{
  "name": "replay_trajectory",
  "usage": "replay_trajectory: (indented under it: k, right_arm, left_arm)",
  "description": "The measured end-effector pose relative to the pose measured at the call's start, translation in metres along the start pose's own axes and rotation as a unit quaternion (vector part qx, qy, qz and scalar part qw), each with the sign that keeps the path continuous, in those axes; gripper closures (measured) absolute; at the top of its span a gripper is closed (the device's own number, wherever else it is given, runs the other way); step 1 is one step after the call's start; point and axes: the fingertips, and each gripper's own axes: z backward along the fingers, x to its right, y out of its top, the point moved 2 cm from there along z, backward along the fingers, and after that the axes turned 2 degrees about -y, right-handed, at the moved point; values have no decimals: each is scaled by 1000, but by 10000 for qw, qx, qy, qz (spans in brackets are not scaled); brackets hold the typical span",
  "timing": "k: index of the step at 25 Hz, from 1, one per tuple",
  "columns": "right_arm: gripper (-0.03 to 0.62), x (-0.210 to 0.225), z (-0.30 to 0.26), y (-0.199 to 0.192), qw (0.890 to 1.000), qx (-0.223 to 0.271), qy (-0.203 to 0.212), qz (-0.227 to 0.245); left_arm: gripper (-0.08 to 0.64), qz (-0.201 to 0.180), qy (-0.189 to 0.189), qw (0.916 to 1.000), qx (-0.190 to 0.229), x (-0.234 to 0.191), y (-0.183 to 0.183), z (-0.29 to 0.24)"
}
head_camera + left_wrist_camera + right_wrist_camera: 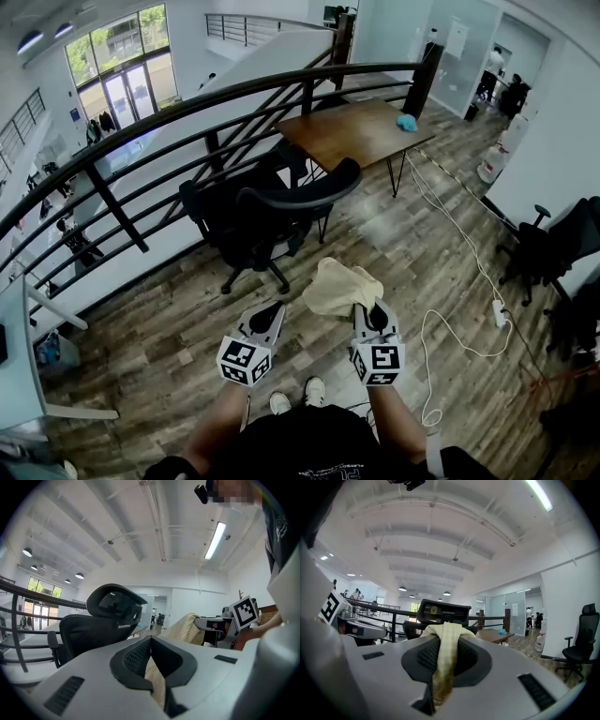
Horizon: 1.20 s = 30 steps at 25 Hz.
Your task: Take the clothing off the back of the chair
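A pale yellow cloth [337, 286] hangs bunched from my right gripper [375, 309], which is shut on it. In the right gripper view the cloth [445, 653] runs between the jaws and drapes over their tips. It is clear of the black office chair [272, 216], which stands just beyond with a bare backrest and headrest [443, 613]. My left gripper [267, 314] is level beside the right one, apart from the cloth's left edge. Its jaws meet at the tips [151, 641], and a pale strip shows in the slit behind them. The left gripper view shows the cloth [185, 627] at right.
A dark metal railing [141, 141] curves behind the chair. A wooden table [361, 127] with a blue object [407, 123] stands beyond. A white cable and power strip [498, 312] lie on the wood floor at right, near more black chairs [553, 248]. People stand far off [497, 75].
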Motion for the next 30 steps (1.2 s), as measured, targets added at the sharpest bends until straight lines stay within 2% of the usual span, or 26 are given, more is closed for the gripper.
replay_trajectory:
  k: [12,20,30]
  right_arm:
    - [545,0,-7,0,10000,-10,-46,35]
    - [545,0,-12,4,9998,104,-162,-6]
    - [545,-7,-16,3,9996,-10,-212,193]
  left_arm:
    - [548,41,-91,9999,57,-3,1,-5]
    - [548,67,-37,9999,90,-9,4,-8]
    - [548,147,86,9996,215,-19,11,-4]
